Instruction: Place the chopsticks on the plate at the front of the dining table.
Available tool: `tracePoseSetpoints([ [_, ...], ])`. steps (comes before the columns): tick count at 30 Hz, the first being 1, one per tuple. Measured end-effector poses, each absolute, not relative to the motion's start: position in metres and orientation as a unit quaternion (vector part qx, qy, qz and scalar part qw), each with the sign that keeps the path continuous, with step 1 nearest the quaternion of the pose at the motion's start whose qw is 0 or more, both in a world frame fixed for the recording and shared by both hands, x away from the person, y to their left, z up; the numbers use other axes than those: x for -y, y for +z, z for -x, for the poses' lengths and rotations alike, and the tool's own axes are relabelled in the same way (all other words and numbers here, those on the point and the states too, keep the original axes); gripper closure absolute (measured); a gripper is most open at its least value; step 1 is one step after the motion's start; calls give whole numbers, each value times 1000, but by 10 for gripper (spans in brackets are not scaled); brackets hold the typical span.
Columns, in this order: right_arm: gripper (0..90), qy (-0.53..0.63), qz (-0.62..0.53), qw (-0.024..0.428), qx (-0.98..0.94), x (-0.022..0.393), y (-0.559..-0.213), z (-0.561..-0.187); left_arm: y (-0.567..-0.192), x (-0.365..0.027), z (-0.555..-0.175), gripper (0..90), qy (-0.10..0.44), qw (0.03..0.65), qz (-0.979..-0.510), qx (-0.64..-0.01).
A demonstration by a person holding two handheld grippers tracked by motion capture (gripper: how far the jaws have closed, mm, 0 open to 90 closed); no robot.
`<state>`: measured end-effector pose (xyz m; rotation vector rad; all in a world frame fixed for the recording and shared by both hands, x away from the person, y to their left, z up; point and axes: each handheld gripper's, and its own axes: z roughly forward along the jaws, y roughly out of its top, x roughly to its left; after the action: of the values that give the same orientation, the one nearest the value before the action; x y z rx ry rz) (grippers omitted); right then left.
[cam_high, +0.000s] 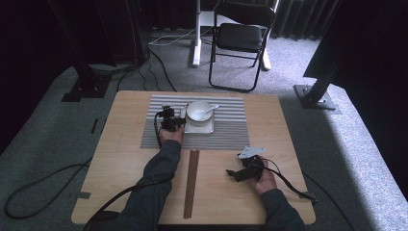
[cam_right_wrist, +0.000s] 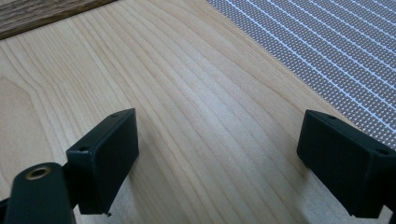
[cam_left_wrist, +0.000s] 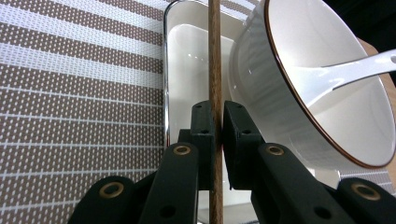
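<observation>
High view: working left to right across the tabletop (cam_high: 120, 183), the left claw (cam_high: 174, 121) sits over the striped placemat (cam_high: 231, 134), just beside the left edge of the white rectangular dish (cam_high: 199, 129). A white bowl (cam_high: 198, 109) stands in that dish, with a white spoon (cam_high: 211, 109) resting inside it, handle toward the right. Below the mat, a bundle of brown chopsticks (cam_high: 191, 183) lies lengthwise near the middle of the tabletop. Further right, the right claw (cam_high: 232, 173) is low over bare wood, well apart from the dish and from the bundle, pointing left. A black folding chair (cam_high: 240, 38) stands on the floor beyond the tabletop.

Left gripper view: the left claw (cam_left_wrist: 215, 126) is clamped on a single brown chopstick (cam_left_wrist: 215, 60); both pads press against its sides. The stick runs straight up the frame, crossing over the dish (cam_left_wrist: 187, 56). To its right the bowl (cam_left_wrist: 327, 88) appears tilted in the frame, dark line at its rim, with the spoon (cam_left_wrist: 345, 74) lying inside. The placemat (cam_left_wrist: 70, 93) lies to the left.

Right gripper view: the right claw (cam_right_wrist: 217, 149) stands wide, nothing between its pads, with bare tabletop (cam_right_wrist: 187, 102) beneath. The placemat (cam_right_wrist: 327, 42) shows at upper right.
</observation>
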<state>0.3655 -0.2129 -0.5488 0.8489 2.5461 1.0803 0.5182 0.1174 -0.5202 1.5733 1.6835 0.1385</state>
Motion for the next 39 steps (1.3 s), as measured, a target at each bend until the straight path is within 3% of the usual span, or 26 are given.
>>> tracePoseSetpoints([
  [19,120,370,-291,124,-873,213,-549,-365,-521,-118,-529,836,33,423,-582,-693],
  [39,120,370,-291,124,-873,213,-549,-365,-524,-117,-534,835,22,424,-577,-698],
])
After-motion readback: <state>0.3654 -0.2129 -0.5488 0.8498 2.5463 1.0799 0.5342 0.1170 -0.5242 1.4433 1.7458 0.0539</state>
